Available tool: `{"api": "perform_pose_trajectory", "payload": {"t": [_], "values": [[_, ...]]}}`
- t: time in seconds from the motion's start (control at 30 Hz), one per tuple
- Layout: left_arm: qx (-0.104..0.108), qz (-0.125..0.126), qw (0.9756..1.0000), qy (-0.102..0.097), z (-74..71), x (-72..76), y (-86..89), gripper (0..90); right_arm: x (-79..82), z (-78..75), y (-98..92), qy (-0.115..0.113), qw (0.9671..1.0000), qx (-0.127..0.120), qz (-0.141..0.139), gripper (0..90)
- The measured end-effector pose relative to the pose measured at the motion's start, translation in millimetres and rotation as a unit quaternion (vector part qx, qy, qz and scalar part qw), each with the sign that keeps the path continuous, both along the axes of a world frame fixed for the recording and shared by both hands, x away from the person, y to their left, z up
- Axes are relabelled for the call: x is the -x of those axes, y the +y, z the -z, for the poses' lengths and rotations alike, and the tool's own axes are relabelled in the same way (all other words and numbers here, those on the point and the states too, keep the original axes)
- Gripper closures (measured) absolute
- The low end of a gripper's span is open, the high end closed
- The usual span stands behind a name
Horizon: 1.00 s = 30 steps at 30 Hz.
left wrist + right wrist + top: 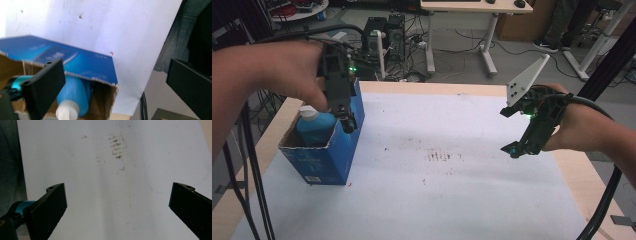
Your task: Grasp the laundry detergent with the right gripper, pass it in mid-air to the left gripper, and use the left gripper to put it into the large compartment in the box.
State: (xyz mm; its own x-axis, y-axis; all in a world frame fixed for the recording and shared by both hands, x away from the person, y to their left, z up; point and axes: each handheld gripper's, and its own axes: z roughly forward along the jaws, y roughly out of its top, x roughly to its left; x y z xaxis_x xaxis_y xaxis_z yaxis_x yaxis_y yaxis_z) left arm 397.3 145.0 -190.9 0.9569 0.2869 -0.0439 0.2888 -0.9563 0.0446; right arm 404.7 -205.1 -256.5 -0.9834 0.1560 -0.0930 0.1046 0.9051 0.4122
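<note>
Your left claw (348,120) hangs open over the blue box (324,150) w/ bottle (314,125) inside, near surface's (462,200) left edge. Right claw (512,147) open, above bare sheet.

Wooden table (579,172) under a stained white sheet (452,190). Grey floor (462,55) beyond, strewn with cables (417,42); two black computer towers (384,30); white-legged desk (462,6); cardboard box (517,22); black frame posts (607,65).

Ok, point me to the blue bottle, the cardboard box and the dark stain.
blue bottle (75,92): left gripper view, on its body.
cardboard box (339,150): high view, on its blue side wall.
dark stain (117,146): right gripper view, on its middle.
</note>
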Motion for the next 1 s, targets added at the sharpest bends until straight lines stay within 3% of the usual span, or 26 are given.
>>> {"api": "perform_pose_trajectory", "payload": {"t": [0.07,0.13,0.3,0.6,1.0], "values": [[0.001,0.009,0.9999,0.006,2.7,0.1,-6.9,1.6,-2.1,0.6,-1.3,0.002,0.9999,0.010,-0.001,0.7],[0.004,0.020,0.9998,0.007,8.0,-0.8,-15.4,1.6,-8.2,7.3,-3.8,0.012,0.9978,0.065,-0.006,0.6],[0.001,0.031,0.9994,0.013,19.6,-7.1,-25.1,1.6,-13.7,15.6,-0.9,0.021,0.9928,0.117,-0.017,0.6],[0.000,0.033,0.9993,0.019,25.3,-17.2,-29.9,1.6,-16.5,21.4,18.0,0.020,0.9924,0.111,-0.049,0.7],[0.000,0.032,0.9993,0.020,26.4,-21.0,-28.2,1.6,-19.6,21.9,22.1,0.022,0.9929,0.108,-0.043,0.7]]}}
